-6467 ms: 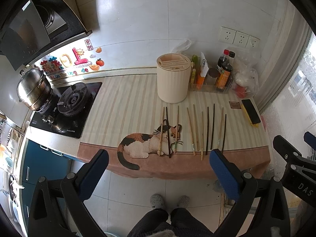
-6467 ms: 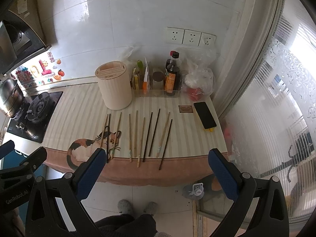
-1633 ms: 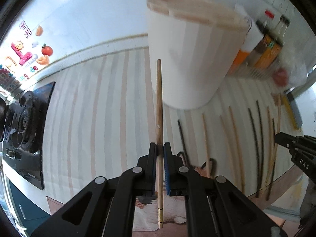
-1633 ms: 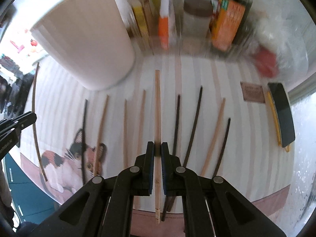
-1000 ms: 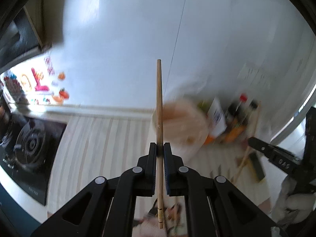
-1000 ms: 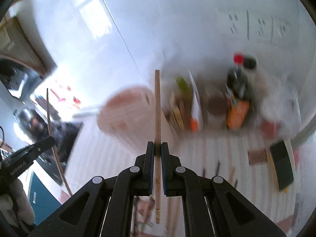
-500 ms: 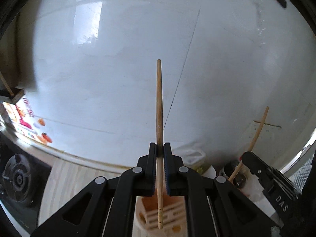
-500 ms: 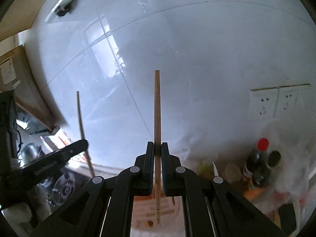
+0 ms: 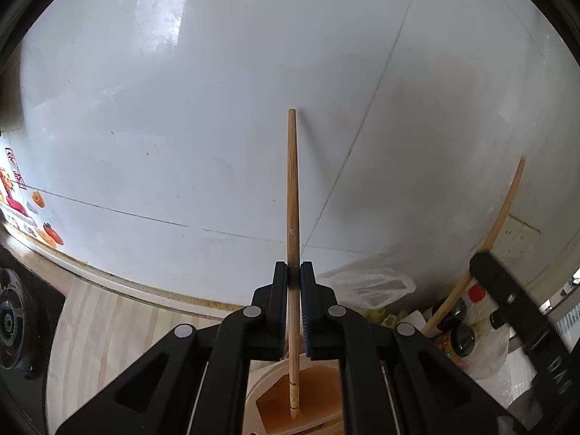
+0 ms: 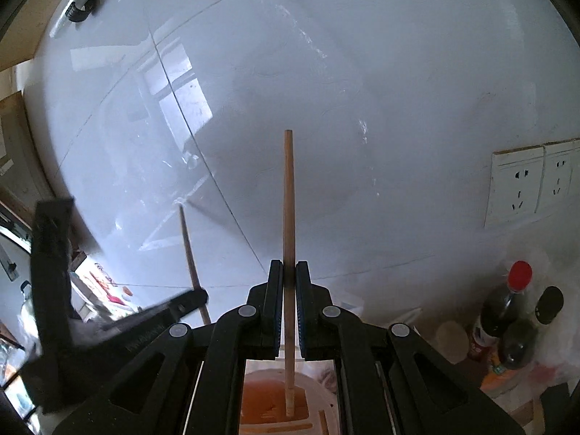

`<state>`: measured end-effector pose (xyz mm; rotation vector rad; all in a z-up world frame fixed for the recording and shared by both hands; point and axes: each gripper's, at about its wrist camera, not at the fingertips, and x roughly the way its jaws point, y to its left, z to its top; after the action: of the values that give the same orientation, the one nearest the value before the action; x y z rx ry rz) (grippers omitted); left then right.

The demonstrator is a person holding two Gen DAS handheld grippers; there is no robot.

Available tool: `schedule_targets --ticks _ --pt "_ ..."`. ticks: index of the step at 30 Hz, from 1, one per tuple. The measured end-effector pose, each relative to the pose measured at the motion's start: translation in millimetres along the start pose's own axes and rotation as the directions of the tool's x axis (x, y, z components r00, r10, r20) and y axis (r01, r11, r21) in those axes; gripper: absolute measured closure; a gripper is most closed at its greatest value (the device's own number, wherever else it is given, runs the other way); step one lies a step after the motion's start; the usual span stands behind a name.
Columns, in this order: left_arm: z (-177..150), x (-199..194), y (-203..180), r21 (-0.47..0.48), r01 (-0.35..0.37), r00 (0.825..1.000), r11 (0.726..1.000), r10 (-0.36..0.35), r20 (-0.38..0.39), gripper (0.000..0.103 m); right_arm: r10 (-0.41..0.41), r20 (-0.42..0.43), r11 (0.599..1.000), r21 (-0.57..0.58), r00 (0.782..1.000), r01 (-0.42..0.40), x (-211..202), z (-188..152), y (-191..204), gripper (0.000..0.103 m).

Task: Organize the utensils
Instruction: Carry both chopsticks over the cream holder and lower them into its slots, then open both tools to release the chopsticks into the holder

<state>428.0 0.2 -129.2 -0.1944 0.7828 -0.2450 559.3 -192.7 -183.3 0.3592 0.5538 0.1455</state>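
Observation:
My left gripper (image 9: 294, 272) is shut on a wooden chopstick (image 9: 292, 188) held upright; its lower end hangs over an opening in the cream utensil holder (image 9: 268, 384) directly below. My right gripper (image 10: 289, 272) is shut on another wooden chopstick (image 10: 288, 199), also upright, its lower end at or in an opening of the same holder (image 10: 319, 391). Each view shows the other gripper and its chopstick off to the side: the right one in the left wrist view (image 9: 507, 308), the left one in the right wrist view (image 10: 108, 311).
The white tiled wall (image 9: 217, 108) is close ahead. Sauce bottles (image 10: 507, 319) and a plastic bag (image 9: 366, 286) stand right of the holder. Wall sockets (image 10: 522, 185) are at the right. A gas hob (image 9: 11, 322) is at the far left.
Both grippers have come lower and nearer over the holder, each with its chopstick upright. The chopsticks' lower ends now reach the holder's openings.

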Motion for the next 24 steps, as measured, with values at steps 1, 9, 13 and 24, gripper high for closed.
schedule_targets --ticks 1,9,13,24 --pt "-1.5 -0.7 0.0 0.004 -0.002 1.0 1.0 0.002 -0.003 0.099 0.012 0.005 1.0 0.001 1.0 -0.012 0.5 0.7 1.5 0.096" --pt "-12.3 4.7 -5.7 0.027 0.001 0.999 1.0 0.001 -0.047 0.099 0.031 -0.049 0.999 -0.018 0.998 -0.032 6.5 -8.1 -2.1 0.096" --pt "-21.8 3.4 -12.9 0.043 0.022 0.996 0.999 -0.019 -0.082 0.099 0.044 -0.079 0.999 -0.012 0.996 -0.045 6.1 -14.8 -8.1 0.096" --pt "-25.0 -77.3 -19.8 0.078 -0.021 0.999 0.997 0.023 -0.028 0.027 0.103 -0.237 0.995 0.02 0.966 -0.101 -10.2 -28.2 -28.2 0.048"
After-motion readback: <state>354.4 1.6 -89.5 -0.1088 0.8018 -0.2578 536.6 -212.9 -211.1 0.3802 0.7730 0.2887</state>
